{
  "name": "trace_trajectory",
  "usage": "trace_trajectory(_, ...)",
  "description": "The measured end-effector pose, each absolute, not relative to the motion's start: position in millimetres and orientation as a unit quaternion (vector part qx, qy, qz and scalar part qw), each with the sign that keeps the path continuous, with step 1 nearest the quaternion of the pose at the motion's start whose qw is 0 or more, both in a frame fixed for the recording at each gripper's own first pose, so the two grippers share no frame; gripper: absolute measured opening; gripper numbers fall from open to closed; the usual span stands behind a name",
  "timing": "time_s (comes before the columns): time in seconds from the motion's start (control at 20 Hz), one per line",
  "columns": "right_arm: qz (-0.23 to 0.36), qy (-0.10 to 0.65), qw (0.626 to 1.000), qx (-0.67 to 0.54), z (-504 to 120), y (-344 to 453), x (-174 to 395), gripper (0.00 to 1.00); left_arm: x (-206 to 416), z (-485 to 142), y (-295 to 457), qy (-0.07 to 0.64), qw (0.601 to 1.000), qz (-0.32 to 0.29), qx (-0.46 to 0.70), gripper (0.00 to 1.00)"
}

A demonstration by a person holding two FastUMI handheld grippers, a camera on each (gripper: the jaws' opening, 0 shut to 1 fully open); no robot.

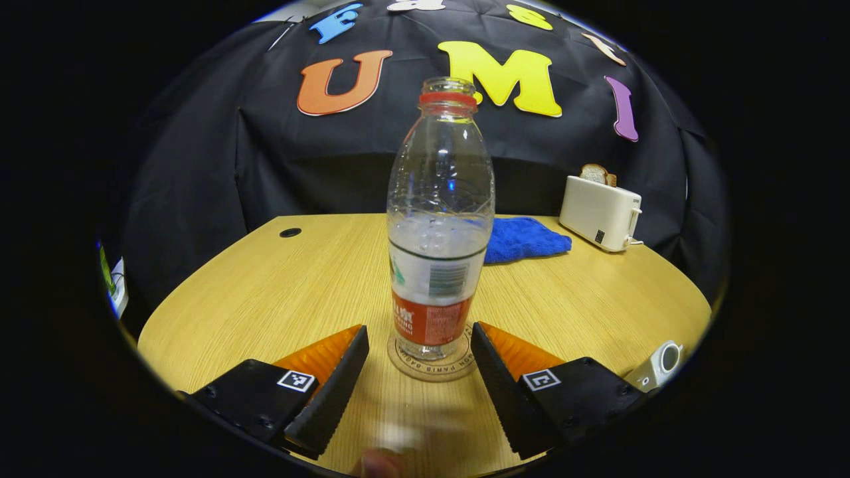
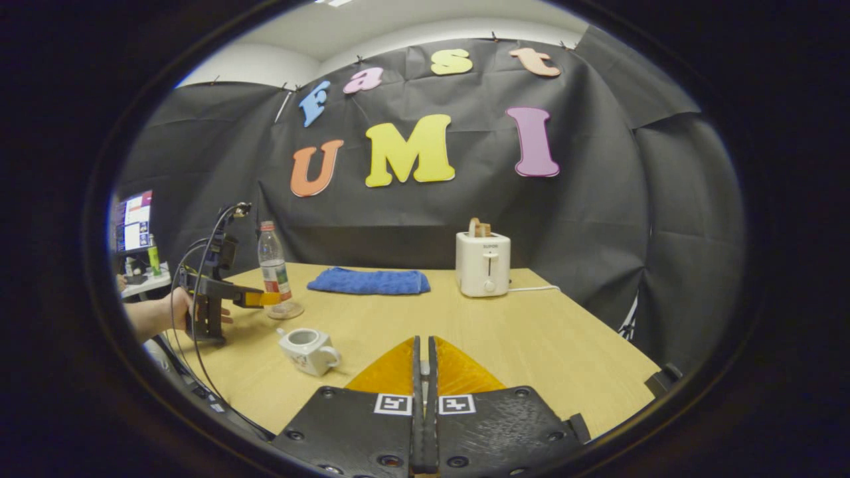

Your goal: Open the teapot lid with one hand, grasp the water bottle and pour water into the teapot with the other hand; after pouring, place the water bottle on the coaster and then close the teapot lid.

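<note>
The uncapped water bottle (image 1: pixel 439 219), about half full, stands upright on the round coaster (image 1: pixel 425 369) at mid table. My left gripper (image 1: pixel 418 330) is open, one finger on each side of the bottle's base and clear of it. In the right gripper view a hand holds that left gripper (image 2: pixel 273 299) at the bottle (image 2: pixel 273 269). The white teapot (image 2: pixel 307 350) stands near the table's front edge with its top open; its side also peeps in as teapot (image 1: pixel 657 365). My right gripper (image 2: pixel 423 362) hovers above the table, fingers closed to a thin slit with a pale bit, the lid, pinched in it.
A blue cloth (image 2: pixel 369 281) lies at the back of the wooden table (image 2: pixel 518 345), and a white toaster (image 2: pixel 483 264) with bread in it stands to its right, its cord trailing off. A cable hole (image 1: pixel 290 232) is at the far left. A monitor (image 2: pixel 135 219) stands beyond the left edge.
</note>
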State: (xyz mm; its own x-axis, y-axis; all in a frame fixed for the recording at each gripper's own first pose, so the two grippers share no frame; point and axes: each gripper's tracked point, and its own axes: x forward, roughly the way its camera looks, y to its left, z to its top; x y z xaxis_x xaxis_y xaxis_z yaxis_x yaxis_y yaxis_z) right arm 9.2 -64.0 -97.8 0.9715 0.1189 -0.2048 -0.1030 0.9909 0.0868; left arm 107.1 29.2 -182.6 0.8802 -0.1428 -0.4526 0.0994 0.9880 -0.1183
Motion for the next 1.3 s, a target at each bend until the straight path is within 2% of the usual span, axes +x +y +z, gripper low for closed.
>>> trace_trajectory(0.2,0.092,0.094,0.991,0.037,-86,-27,26,0.0,61,-159,54,0.211,0.975,-0.044,-0.059,0.97)
trace_trajectory(0.55,0.193,0.085,0.976,0.047,-77,66,66,0.0,-2,-107,118,0.128,0.991,0.023,-0.044,0.97)
trace_trajectory(0.9,0.223,0.107,0.969,0.018,-106,101,82,0.0,-32,-82,145,0.074,0.994,0.07,-0.028,0.97)
trace_trajectory(1.3,0.228,0.112,0.967,0.006,-128,108,85,0.0,-41,-73,137,0.063,0.995,0.067,-0.029,0.96)
